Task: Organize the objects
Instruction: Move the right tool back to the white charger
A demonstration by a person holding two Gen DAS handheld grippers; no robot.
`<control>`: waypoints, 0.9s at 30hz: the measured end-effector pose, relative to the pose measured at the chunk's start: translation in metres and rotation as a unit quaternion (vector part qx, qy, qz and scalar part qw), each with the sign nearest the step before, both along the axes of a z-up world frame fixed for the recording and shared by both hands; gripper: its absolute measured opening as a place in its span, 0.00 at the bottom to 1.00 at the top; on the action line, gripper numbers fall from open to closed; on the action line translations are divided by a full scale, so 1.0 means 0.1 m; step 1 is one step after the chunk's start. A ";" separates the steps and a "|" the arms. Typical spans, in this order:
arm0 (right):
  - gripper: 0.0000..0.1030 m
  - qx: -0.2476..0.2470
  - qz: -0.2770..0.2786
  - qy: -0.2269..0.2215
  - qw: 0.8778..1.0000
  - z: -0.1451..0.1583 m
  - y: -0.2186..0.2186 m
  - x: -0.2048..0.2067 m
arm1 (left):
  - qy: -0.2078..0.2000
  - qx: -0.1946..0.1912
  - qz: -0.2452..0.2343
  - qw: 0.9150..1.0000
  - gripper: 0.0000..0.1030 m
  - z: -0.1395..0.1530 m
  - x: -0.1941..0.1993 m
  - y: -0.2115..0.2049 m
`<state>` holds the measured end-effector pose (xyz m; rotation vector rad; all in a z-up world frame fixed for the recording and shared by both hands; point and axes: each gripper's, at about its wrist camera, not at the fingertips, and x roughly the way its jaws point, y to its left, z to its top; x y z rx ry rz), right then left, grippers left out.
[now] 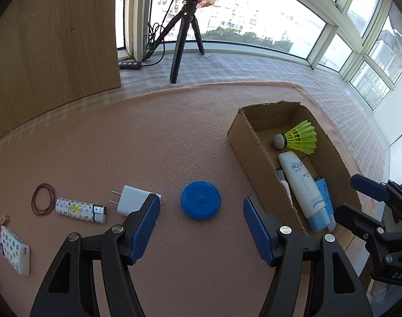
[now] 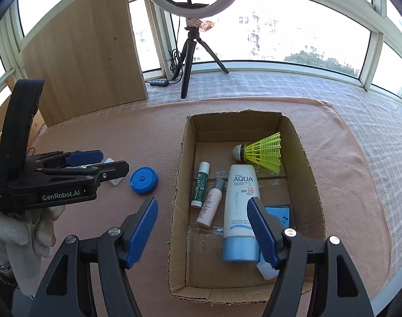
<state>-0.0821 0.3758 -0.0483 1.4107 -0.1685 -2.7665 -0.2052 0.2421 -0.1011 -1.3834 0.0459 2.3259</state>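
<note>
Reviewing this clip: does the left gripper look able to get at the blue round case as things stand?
Probably yes. The left gripper is open, its fingers apart and empty, with the blue round case lying on bare cloth directly ahead between them. The charger sits beside it, apart.

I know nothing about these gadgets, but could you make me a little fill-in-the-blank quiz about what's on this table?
1. The yellow shuttlecock lies inside the ______ box.
2. The round disc in front of the left hand-held gripper is coloured ______.
3. The big white tube bears the word ______ in large letters.
4. The rubber band lies ______ the box, on the pink cloth.

Missing words: cardboard; blue; AQUA; outside
</note>
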 end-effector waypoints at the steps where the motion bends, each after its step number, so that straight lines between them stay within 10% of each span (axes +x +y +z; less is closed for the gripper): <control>1: 0.64 -0.004 0.008 0.001 1.000 0.01 -0.05 -0.03 | -0.003 -0.002 0.005 1.000 0.67 -0.03 0.01 -0.07; 27: 0.54 -0.124 0.129 -0.119 0.977 -0.62 -1.26 -1.35 | -0.057 0.036 0.106 0.992 0.62 -0.49 0.22 -1.25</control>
